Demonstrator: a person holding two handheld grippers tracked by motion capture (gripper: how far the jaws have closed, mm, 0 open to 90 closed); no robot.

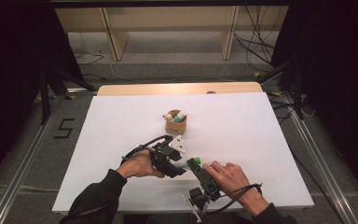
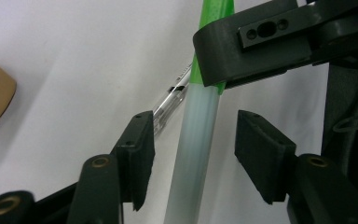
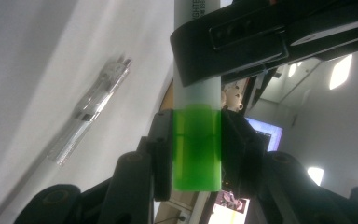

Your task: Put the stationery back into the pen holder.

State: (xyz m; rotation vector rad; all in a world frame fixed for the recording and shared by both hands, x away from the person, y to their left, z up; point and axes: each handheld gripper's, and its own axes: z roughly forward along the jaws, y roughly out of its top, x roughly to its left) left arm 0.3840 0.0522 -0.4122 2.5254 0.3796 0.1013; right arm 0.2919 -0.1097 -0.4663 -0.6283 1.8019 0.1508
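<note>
Uncapping step: right gripper pinches the highlighter by its green cap just in front of the pen cup, left gripper jaws spread around the barrel, not touching; next, clamp and pull apart.

White table, grey floor, wooden shelving behind, dark curtains either side

Black sleeves, black cabled grippers
</note>
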